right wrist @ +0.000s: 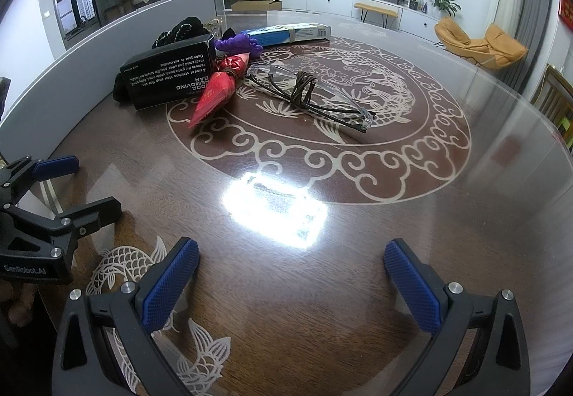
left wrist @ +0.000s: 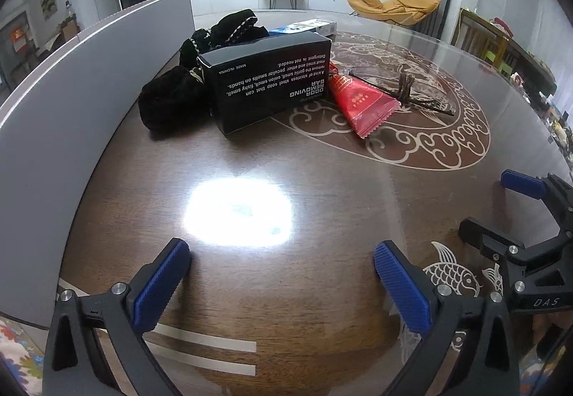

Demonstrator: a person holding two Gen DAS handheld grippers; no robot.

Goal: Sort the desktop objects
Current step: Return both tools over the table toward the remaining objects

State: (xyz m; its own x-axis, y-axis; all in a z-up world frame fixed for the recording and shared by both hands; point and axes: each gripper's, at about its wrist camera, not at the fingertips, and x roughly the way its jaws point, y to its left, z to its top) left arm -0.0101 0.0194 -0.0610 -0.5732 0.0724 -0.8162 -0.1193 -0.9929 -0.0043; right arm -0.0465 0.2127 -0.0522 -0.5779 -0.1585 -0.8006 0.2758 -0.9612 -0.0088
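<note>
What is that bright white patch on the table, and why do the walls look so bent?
Left wrist view: a ceiling light glares off the glossy table, washing out the wood; the grey partition bows from the fisheye lens. Right wrist view: the same glare shows as a rectangle, hiding the pattern; the corners darken, yet the black box print stays sharp.

The left gripper (left wrist: pixel 282 283) has 2 black, curved plastic arms, each ending in a blue, finely ribbed pad (left wrist: pixel 161 285) and fastened near the pad with 2 round silver screws. The right gripper (right wrist: pixel 292 283) is built alike, with blue pads (right wrist: pixel 170 285) of a dotted, knobbly texture on black arms and the same silver screw heads. Seen from the side, one black body bears white lettering "DAS", the other "GenRobot.AI".
</note>
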